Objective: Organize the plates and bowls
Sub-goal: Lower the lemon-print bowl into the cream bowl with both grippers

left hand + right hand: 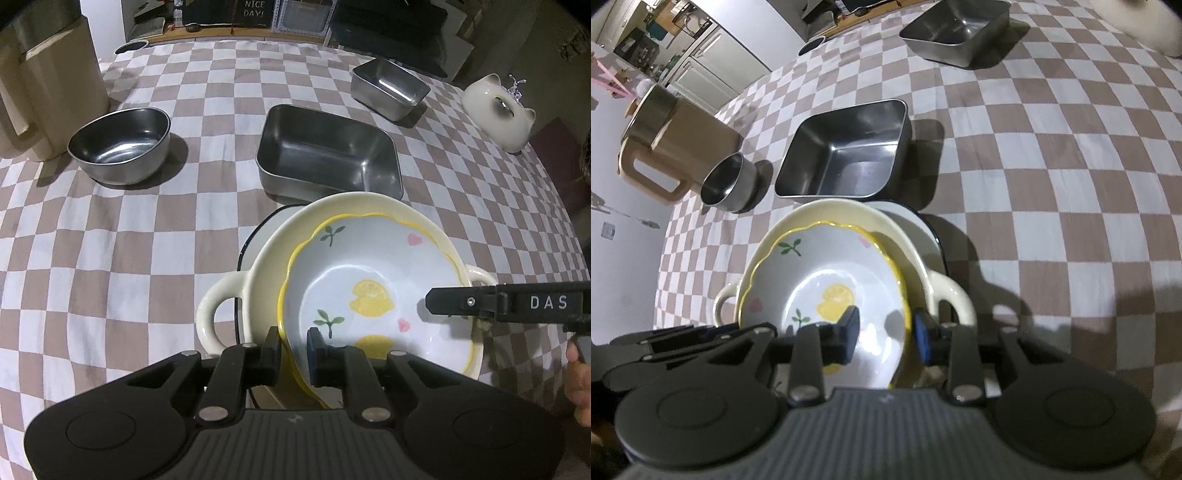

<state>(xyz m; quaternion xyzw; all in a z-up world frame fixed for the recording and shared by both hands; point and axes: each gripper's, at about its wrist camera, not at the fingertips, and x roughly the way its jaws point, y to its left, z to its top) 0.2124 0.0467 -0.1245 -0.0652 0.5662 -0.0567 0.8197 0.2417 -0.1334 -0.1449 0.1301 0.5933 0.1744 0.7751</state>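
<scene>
Lemon-print bowl (373, 295) nested, tilted, inside cream two-handled dish (266, 258), itself stacked on white dark-rimmed plate (258, 236) on checkered counter (110, 240). Left gripper (294, 349) jaws narrowly parted, straddling near rim of lemon-print bowl, one pad outside, one inside; actual contact hard to tell. Right gripper (886, 334) jaws spread wider, astride opposite rim of same bowl, inner pad over bowl's floor, outer pad between bowl and cream dish wall; no firm pinch visible. Just behind stack, large rectangular steel pan (328, 155); farther back, smaller steel pan (389, 88). Round steel bowl (120, 146) well off to left, beside beige jug (48, 92). Cat-shaped ceramic holder (498, 110) near far right edge.
</scene>
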